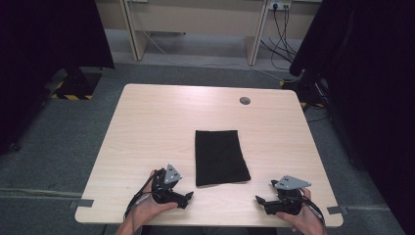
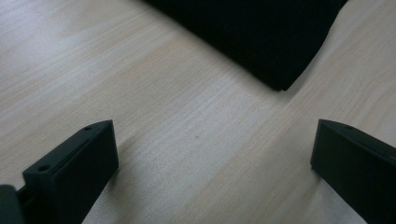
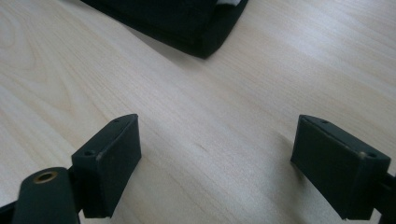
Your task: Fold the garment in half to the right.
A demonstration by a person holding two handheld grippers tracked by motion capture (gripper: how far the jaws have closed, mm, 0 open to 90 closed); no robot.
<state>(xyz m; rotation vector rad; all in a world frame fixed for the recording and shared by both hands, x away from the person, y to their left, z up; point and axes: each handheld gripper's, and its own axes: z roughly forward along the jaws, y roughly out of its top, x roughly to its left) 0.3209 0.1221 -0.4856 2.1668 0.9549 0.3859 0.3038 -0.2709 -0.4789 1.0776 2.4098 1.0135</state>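
High view: folded black cloth [image 1: 221, 157] lies flat near the middle of the light wooden table [image 1: 147, 122], long side running away from the person. Left gripper [image 1: 188, 197] sits at the near edge, just off the cloth's near-left corner, held in a hand [image 1: 147, 203], jaws pointed toward the cloth and not touching it. Right gripper [image 1: 259, 201] sits off the cloth's near-right corner, a bit farther from it, also held in a hand [image 1: 298, 220], jaws aimed inward toward the cloth. Small dark round grommet [image 1: 244, 101] is in the tabletop beyond the cloth's far edge, well apart from it.

Left gripper view: both black jaws spread wide, nothing between them but bare wood. Cloth corner [image 2: 280, 81] lies ahead of the jaws, clear gap between.

Right gripper view: jaws wide apart too, bare table between them. Cloth corner [image 3: 205, 46] lies ahead, apart from the jaws; folded layers show at its edge, and a small white bit [image 3: 229, 2], maybe a label, peeks out at the top.
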